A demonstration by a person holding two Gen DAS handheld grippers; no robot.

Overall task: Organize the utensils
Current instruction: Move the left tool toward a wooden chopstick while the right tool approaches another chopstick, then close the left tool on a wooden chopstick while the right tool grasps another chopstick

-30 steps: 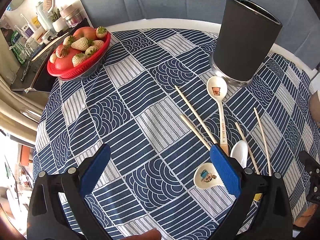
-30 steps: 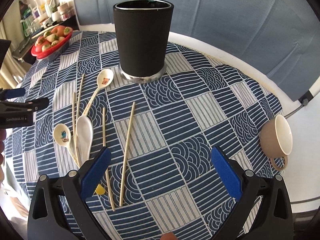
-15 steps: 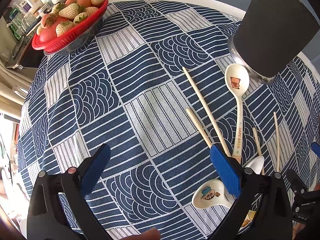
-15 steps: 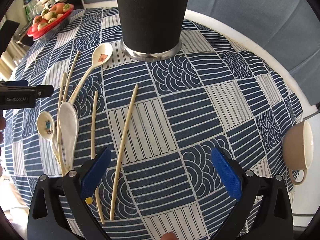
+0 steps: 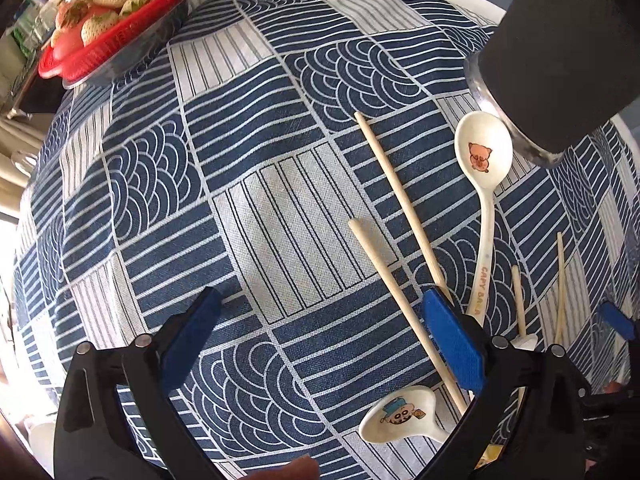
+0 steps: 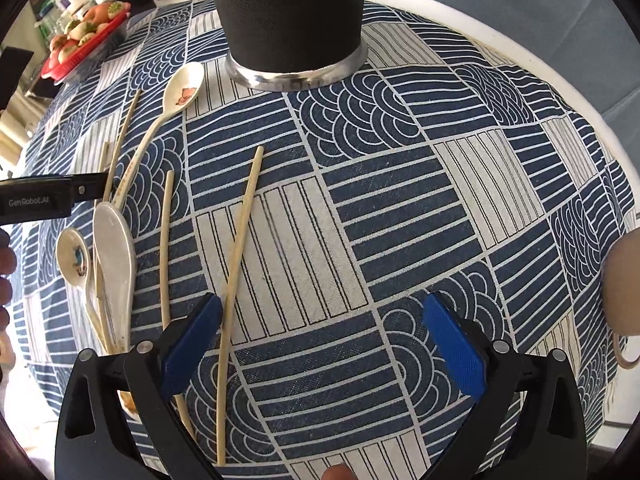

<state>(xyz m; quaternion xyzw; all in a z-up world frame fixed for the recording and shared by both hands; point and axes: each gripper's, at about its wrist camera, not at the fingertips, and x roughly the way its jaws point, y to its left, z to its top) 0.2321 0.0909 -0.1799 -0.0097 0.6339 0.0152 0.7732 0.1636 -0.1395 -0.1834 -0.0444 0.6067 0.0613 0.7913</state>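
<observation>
A tall black holder (image 6: 290,12) with a metal base stands at the far side of the patterned tablecloth (image 6: 360,208); it also shows in the left wrist view as the black holder (image 5: 568,48). Several wooden chopsticks lie loose, one chopstick (image 6: 240,240) running just inside my right gripper's left finger. My right gripper (image 6: 320,344) is open and low over the cloth. A pig-print spoon (image 5: 484,184), a cartoon spoon (image 5: 400,416) and two chopsticks (image 5: 400,280) lie by my open left gripper (image 5: 320,340). A plain white spoon (image 6: 114,256) rests among them.
A red basket of strawberries and fruit (image 5: 112,28) sits at the far left of the table. A beige cup (image 6: 624,280) lies at the right edge. The left gripper's black body (image 6: 48,198) reaches in from the left in the right wrist view.
Both grippers have come down and forward toward the cloth; the utensils and the holder loom larger. Both stay open and nothing has been picked up.
</observation>
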